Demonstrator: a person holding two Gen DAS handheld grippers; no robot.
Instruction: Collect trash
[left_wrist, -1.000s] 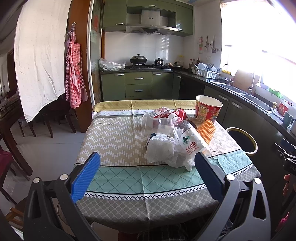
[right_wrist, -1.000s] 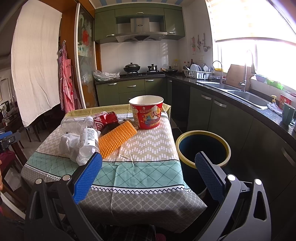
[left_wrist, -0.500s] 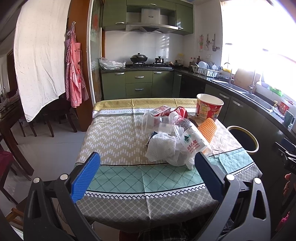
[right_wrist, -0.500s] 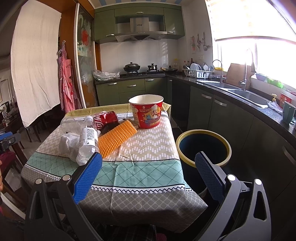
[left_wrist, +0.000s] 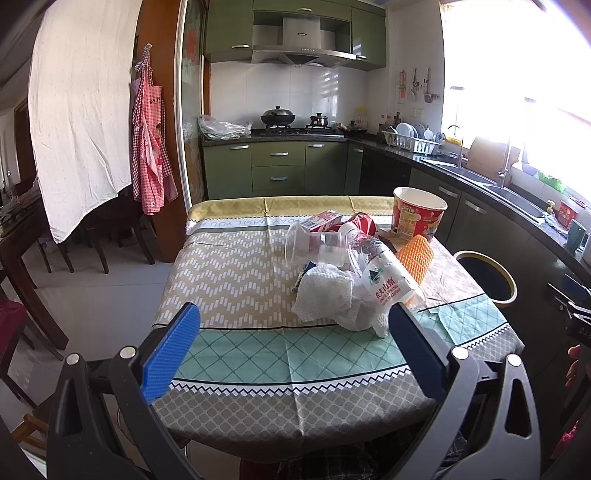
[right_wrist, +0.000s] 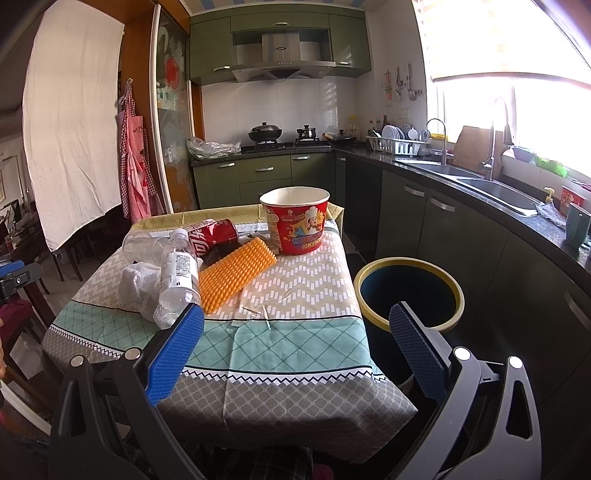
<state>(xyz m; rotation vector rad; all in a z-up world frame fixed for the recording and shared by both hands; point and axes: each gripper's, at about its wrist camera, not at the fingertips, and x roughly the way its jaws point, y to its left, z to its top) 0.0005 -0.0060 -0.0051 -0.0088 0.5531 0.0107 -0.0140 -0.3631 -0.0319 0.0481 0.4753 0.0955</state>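
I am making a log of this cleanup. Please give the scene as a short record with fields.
place: kitchen, table with patterned cloth
trash on table: red paper bucket, orange ridged piece, plastic bottle, red can, white crumpled wrap
bin: trash bin, on the floor, right of the table
left gripper: open, empty
right gripper: open, empty

One bottle (right_wrist: 177, 273), one can (right_wrist: 212, 234), one noodle bucket (right_wrist: 297, 225), one bin (right_wrist: 408, 291).
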